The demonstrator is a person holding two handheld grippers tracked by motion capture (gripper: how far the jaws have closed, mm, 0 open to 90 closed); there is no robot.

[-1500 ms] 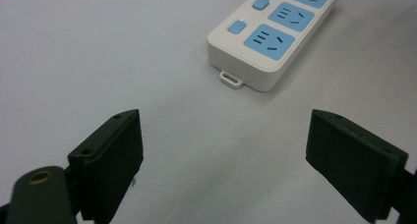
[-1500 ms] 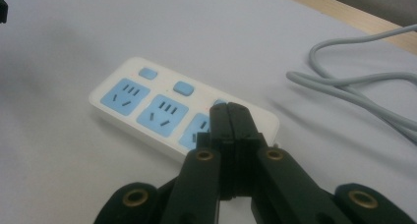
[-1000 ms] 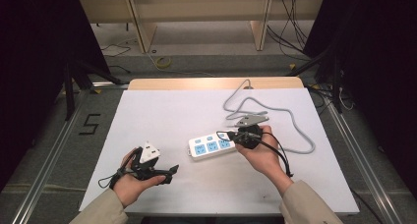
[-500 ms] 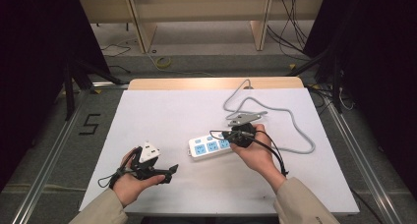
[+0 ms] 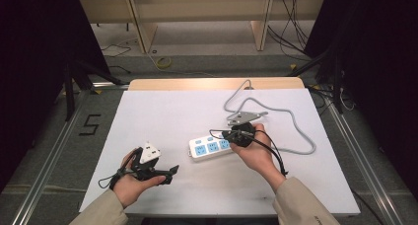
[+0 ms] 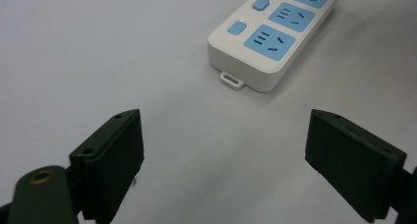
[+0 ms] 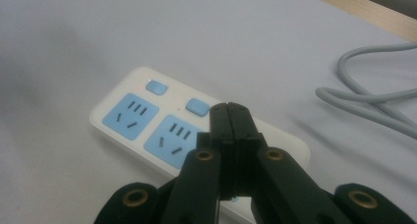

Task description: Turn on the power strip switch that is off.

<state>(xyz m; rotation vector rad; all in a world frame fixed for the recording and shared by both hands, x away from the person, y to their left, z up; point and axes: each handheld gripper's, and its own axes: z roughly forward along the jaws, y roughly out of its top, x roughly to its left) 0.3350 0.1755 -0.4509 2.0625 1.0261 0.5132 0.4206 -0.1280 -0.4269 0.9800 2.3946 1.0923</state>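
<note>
A white power strip (image 5: 211, 148) with blue sockets and blue switches lies near the middle of the white table (image 5: 162, 111). Its grey cable (image 5: 291, 121) loops off to the right and back. My right gripper (image 5: 235, 134) hovers over the strip's right end, jaws pressed together with nothing between them; in the right gripper view its tips (image 7: 230, 111) sit just above the strip (image 7: 147, 121), near a switch. My left gripper (image 5: 165, 174) rests at the front left, jaws wide apart and empty, pointing toward the strip (image 6: 273, 35).
A wooden strip (image 5: 212, 83) edges the table's far side. Beyond it stand shelf legs and loose cables on the floor. Metal rails run along both sides of the table. A "5" mark (image 5: 90, 124) sits on the floor at left.
My right gripper has crept slightly left along the power strip. The left gripper has stayed where it was.
</note>
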